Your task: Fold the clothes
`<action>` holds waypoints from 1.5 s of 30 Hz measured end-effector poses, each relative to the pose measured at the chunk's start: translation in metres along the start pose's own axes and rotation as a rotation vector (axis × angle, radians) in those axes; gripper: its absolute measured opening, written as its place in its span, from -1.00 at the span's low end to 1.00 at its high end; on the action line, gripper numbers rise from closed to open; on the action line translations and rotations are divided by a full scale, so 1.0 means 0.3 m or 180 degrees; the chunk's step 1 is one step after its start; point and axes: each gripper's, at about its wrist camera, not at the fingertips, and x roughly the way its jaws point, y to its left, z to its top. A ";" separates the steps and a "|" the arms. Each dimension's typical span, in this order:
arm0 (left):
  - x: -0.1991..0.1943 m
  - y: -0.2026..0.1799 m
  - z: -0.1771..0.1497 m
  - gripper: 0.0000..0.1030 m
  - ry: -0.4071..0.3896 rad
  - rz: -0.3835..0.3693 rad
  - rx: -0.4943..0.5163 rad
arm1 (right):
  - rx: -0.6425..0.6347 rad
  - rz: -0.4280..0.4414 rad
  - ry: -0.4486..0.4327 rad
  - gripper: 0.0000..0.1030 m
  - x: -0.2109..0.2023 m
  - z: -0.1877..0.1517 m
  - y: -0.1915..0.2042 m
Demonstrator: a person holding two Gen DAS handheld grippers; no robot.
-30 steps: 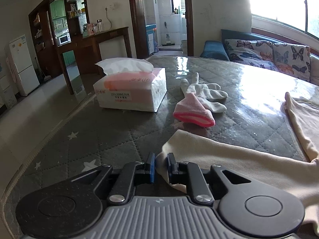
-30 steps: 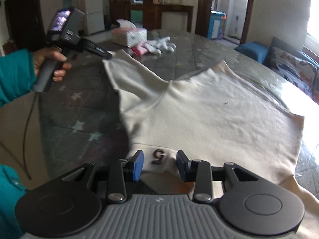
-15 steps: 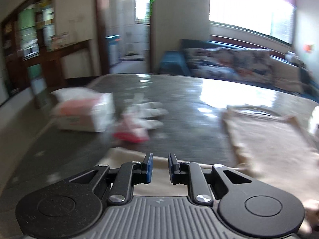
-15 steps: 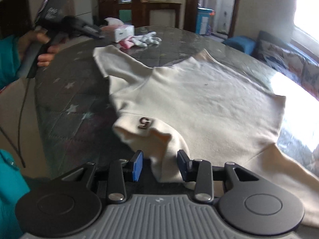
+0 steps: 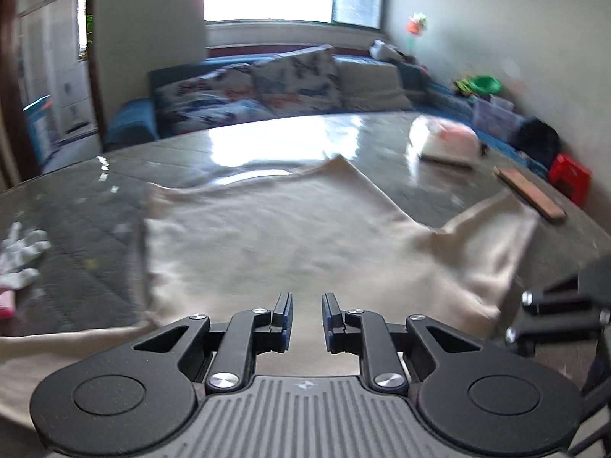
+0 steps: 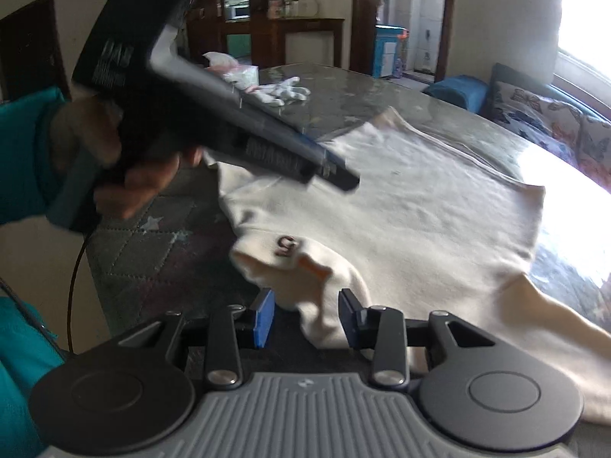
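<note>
Garment: a cream sweater (image 6: 401, 206) lies spread over the middle of the table (image 5: 439, 175), one sleeve reaching toward the near edge, its collar bearing a small dark tag.
Left gripper (image 5: 306, 316): its fingers stand a narrow gap apart above the cream cloth; whether cloth is pinched between them I cannot tell, as the picture is blurred.
Left hand (image 6: 126, 175): wrapped round the handle of that gripper, a teal sleeve (image 6: 23, 152) at the wrist; the tool hangs over the sweater's shoulder.
Right gripper (image 6: 307, 316): the blue pads are apart, with a fold of the collar lying between them; the cloth does not look pressed from both sides.
White gloves (image 6: 284, 89): a small heap toward the far left corner of the table.
Tissue pack (image 6: 233, 70): just beyond the gloves.
Sofa (image 5: 267, 87): with patterned cushions, past the table's far edge.
</note>
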 end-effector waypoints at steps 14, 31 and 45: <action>-0.013 -0.116 -0.028 -0.62 -0.0054 -0.0075 0.0393 | 0.1012 -0.1008 -0.0077 -0.28 -0.209 -0.180 -0.307; 0.074 -0.233 0.031 -0.40 0.0003 -0.0293 0.0387 | 0.2437 -0.2132 -0.0216 -0.28 -0.273 -0.369 -0.761; 0.122 -0.269 0.045 -0.31 0.0065 -0.0319 0.0434 | 0.2502 -0.2164 -0.0527 -0.89 -0.320 -0.355 -0.759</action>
